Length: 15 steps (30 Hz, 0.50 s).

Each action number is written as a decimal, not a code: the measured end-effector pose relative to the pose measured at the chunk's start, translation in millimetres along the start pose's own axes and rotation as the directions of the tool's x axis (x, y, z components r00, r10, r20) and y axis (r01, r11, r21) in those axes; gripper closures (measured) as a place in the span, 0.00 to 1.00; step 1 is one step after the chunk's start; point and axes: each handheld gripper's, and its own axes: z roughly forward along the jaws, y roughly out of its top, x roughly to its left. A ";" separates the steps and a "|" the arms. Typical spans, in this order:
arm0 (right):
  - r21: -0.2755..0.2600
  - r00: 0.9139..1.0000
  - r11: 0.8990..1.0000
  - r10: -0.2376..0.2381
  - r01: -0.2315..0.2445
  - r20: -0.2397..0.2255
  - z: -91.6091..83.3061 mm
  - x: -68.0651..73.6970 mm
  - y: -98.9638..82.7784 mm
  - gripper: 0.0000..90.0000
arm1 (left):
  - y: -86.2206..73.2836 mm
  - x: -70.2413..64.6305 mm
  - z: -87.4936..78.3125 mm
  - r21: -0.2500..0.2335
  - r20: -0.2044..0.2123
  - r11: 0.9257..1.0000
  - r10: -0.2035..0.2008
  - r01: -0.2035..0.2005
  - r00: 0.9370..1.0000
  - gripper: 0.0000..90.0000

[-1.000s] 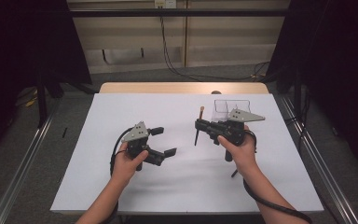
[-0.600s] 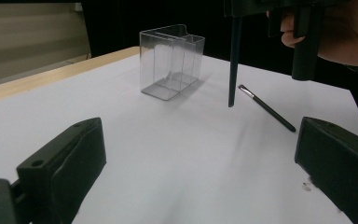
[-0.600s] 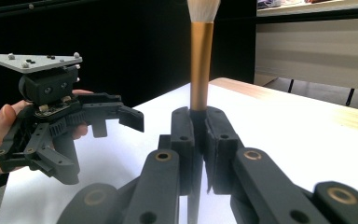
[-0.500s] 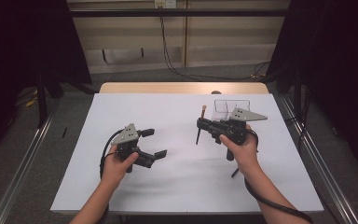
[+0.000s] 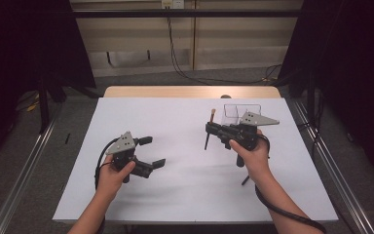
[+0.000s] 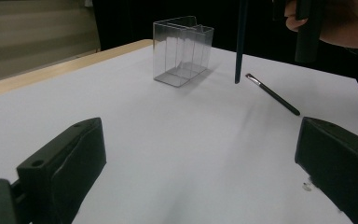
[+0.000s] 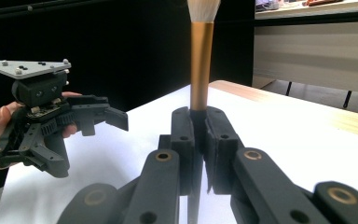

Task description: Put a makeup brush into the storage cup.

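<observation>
Copper-handled, the brush [image 5: 208, 130] stood upright in my right gripper [image 5: 212, 129], clamped tight, near the clear box [image 5: 242, 111] at the table's [image 5: 185, 190] far right edge, while my left gripper [image 5: 152, 151] gaped wide, empty, toward the near left.

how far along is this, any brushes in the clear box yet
None yet: the clear box looks empty. In hand: the right gripper is shut on a gold-handled brush, held upright near the box. Left to do: likely drop it in, then fetch the thin dark brush lying on the table. The left gripper is open, holding nothing.
</observation>
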 end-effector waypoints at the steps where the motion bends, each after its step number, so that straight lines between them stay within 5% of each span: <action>1: 0.000 1.000 1.000 0.001 -0.001 0.000 0.2 -0.2 -0.1 0.93 | -0.5 -0.1 -1.4 0.001 -0.003 1.000 -0.003 0.003 1.000 0.02; 15: 0.002 1.000 1.000 0.001 -0.001 0.004 0.3 -2.0 1.1 0.93 | -7.1 2.5 -20.0 0.016 -0.032 1.000 0.007 -0.006 0.999 0.02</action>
